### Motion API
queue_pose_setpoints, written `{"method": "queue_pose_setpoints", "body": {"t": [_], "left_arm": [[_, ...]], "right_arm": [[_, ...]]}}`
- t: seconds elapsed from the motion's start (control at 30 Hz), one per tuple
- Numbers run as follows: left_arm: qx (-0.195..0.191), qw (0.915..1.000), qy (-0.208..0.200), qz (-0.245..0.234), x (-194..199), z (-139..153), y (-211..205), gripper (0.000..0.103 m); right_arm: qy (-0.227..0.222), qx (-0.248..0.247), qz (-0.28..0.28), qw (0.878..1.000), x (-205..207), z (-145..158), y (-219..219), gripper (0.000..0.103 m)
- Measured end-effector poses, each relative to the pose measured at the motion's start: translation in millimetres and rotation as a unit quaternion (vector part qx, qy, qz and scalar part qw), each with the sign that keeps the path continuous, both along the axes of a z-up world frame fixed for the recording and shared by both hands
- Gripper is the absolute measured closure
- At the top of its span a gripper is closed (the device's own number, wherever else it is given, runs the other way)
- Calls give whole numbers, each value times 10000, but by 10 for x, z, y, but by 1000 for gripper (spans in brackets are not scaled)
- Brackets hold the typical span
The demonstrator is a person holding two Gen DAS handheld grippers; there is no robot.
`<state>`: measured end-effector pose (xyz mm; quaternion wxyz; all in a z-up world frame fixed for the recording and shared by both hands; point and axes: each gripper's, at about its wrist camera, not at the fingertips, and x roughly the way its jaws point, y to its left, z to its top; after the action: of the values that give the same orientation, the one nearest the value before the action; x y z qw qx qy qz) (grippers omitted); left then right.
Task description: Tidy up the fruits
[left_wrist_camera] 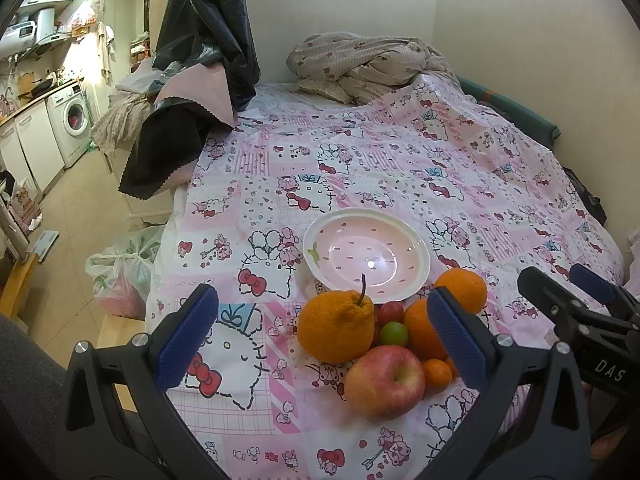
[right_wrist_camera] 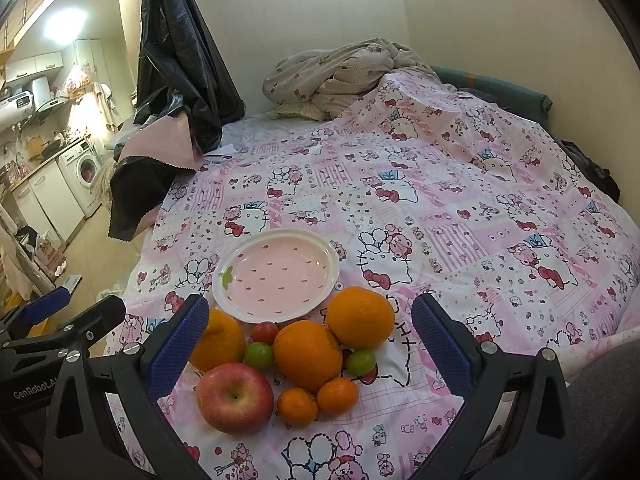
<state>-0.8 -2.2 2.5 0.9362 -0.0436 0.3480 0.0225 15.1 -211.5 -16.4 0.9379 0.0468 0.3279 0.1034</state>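
Observation:
A pink strawberry-pattern plate (left_wrist_camera: 366,254) (right_wrist_camera: 276,274) lies empty on the Hello Kitty bedspread (left_wrist_camera: 400,168) (right_wrist_camera: 440,208). Just in front of it is a cluster of fruit: a red apple (left_wrist_camera: 384,382) (right_wrist_camera: 235,398), a knobbly orange with a stem (left_wrist_camera: 336,326) (right_wrist_camera: 224,338), two round oranges (right_wrist_camera: 308,354) (right_wrist_camera: 360,317), two small tangerines (right_wrist_camera: 298,406) (right_wrist_camera: 338,396), green plums (right_wrist_camera: 259,355) (right_wrist_camera: 360,362) and a red tomato (right_wrist_camera: 265,332). My left gripper (left_wrist_camera: 320,344) is open, above the fruit's left side. My right gripper (right_wrist_camera: 312,352) is open, straddling the cluster.
A crumpled blanket (left_wrist_camera: 360,64) lies at the bed's far end by the wall. Black and pink cloths (left_wrist_camera: 192,92) hang at the bed's left edge. Plastic bags (left_wrist_camera: 120,276) sit on the floor left of the bed. A kitchen with a washing machine (left_wrist_camera: 74,120) is beyond.

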Motion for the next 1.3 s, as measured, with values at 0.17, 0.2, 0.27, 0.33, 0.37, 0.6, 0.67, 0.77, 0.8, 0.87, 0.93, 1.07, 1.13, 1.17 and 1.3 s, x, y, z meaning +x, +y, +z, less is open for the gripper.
{"method": "queue_pose_setpoints", "body": {"t": [0.17, 0.2, 0.27, 0.33, 0.37, 0.6, 0.67, 0.77, 0.8, 0.87, 0.93, 1.07, 1.13, 1.17, 1.3], "left_arm": [[1, 10000, -7, 39, -1, 6, 8, 0], [-2, 10000, -6, 38, -1, 6, 14, 0], [8, 10000, -6, 36, 1, 9, 15, 0], [3, 10000, -5, 33, 3, 10, 19, 0], [-1, 10000, -4, 31, 3, 9, 20, 0], [-4, 10000, -11, 37, -1, 4, 21, 0], [0, 10000, -9, 40, 0, 6, 19, 0], [-5, 10000, -7, 44, 0, 7, 20, 0], [-3, 10000, -7, 51, 2, 9, 26, 0], [0, 10000, -4, 53, 1, 12, 31, 0], [-4, 10000, -4, 55, -3, 10, 34, 0], [-2, 10000, -21, 47, -2, 10, 38, 0], [-1, 10000, -22, 52, -6, 8, 31, 0], [1, 10000, -17, 54, -5, 9, 30, 0], [-27, 10000, -32, 67, -10, 7, 31, 0]], "right_arm": [[4, 10, 2, 10000, 1, -6, 12, 0], [7, 14, 2, 10000, 3, -6, 6, 0], [7, 18, 2, 10000, 2, -4, 4, 0], [5, 20, 0, 10000, 1, -3, 0, 0], [6, 23, 1, 10000, 1, -3, 0, 0], [5, 32, 1, 10000, 1, -2, -3, 0], [6, 33, 4, 10000, -1, -2, 4, 0], [4, 43, 3, 10000, 0, 2, -2, 0], [3, 44, 5, 10000, 15, 10, -9, 0], [0, 47, 13, 10000, 2, 7, -7, 0], [-2, 51, 9, 10000, -1, 2, -7, 0], [6, 53, 9, 10000, -1, 3, -6, 0], [2, 59, 8, 10000, 1, -3, -14, 0], [6, 59, 7, 10000, 1, -5, -11, 0], [0, 56, 9, 10000, 1, 20, 3, 0]]}}
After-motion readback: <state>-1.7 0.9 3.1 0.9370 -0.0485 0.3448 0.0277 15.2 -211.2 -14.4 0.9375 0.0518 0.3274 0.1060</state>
